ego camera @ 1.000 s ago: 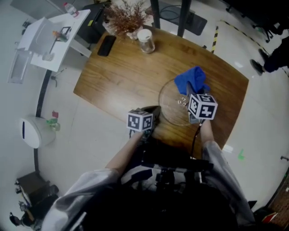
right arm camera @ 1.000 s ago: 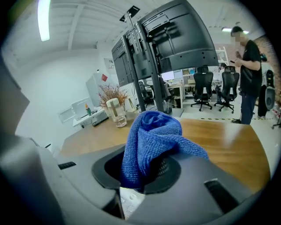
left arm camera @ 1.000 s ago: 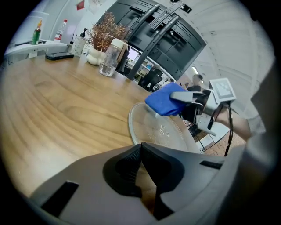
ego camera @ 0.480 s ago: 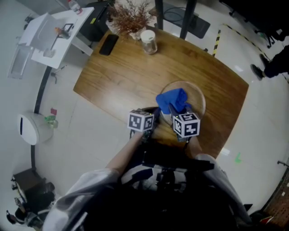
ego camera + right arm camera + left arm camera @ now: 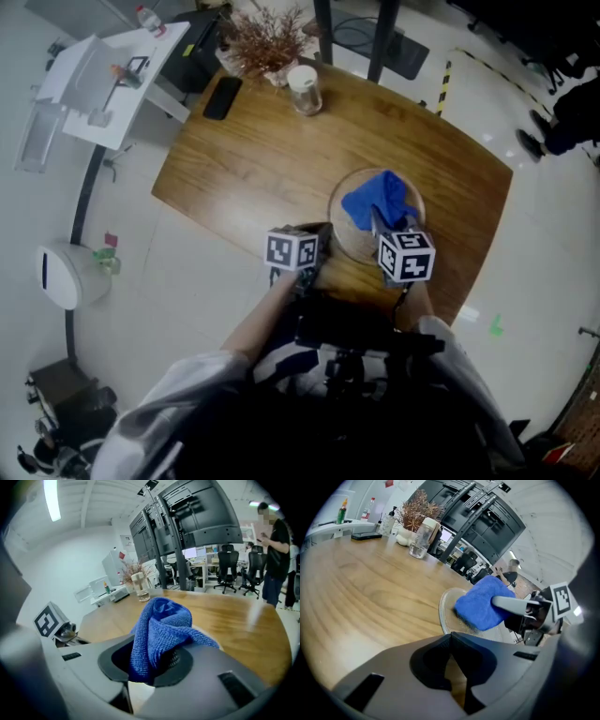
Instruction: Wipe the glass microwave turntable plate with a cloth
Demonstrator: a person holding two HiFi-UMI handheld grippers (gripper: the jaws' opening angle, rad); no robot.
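Observation:
A clear glass turntable plate (image 5: 354, 242) lies on the wooden table (image 5: 253, 159) near its front edge. On the plate rests a bunched blue cloth (image 5: 377, 202), and my right gripper (image 5: 382, 225) is shut on it from the near side. The right gripper view shows the cloth (image 5: 159, 625) bulging up out of that gripper (image 5: 154, 665). My left gripper (image 5: 317, 242) sits at the plate's left rim, jaws shut. In the left gripper view the plate (image 5: 447, 611) runs right up to its tips (image 5: 451, 637); whether they pinch the rim is hidden.
At the table's far edge stand a lidded glass jar (image 5: 303, 86), a dried plant (image 5: 267, 37) and a black phone (image 5: 221, 96). A white side table (image 5: 103, 84) is off to the left. A person (image 5: 276, 550) and office chairs (image 5: 227, 569) are beyond the table.
The right gripper dragged the cloth from the plate's far right to its near left, then back towards the middle. The left gripper stayed put.

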